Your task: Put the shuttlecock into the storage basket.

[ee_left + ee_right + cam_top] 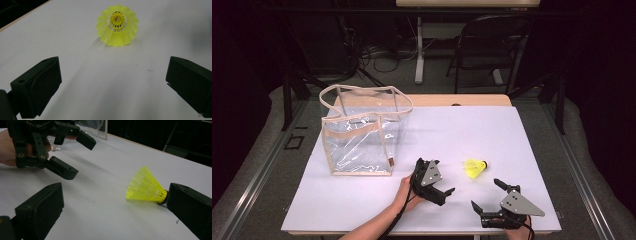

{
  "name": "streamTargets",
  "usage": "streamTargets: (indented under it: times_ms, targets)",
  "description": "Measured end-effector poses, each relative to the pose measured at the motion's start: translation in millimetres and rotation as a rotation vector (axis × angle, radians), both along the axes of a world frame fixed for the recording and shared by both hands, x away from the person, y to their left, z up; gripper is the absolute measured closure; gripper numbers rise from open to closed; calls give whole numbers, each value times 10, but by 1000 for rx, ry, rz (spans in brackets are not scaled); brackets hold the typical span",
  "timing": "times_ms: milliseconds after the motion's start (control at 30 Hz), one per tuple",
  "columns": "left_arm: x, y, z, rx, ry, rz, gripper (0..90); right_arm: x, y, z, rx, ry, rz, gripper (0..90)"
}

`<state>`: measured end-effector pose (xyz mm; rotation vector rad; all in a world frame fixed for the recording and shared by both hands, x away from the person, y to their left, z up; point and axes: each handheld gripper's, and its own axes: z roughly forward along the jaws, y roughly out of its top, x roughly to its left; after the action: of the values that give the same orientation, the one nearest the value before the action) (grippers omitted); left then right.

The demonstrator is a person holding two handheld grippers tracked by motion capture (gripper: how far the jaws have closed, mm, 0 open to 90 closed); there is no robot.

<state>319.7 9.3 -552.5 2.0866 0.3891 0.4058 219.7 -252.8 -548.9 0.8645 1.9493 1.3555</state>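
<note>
Clear plastic bag (pixel 362 132) standing well left of the yellow shuttlecock (pixel 475 168) on the white worktop (pixel 462 130). Left claw (pixel 443 177) hovering just left of the shuttlecock, jaws gaping, gripping nothing. Right claw (pixel 485 194) waiting near it on the person's side, jaws likewise spread.

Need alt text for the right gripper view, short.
A yellow plastic shuttlecock lies on its side on the white table, its dark cork end beside the right gripper's far jaw, which stands wide open with nothing between the jaws. Upper left, a hand holds the left gripper, also open, above the table.
</note>
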Motion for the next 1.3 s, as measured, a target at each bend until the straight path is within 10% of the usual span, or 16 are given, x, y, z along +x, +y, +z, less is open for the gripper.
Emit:
streamTargets:
  times_ms: [667, 1300]
  targets:
    - [90, -385, -23, 14, -8, -52, 85, -8, -3, 4, 4, 2, 8, 8]
    - [127, -676, -87, 36, 15, -117, 410, -6, -5, 2, 8, 14, 12, 7]
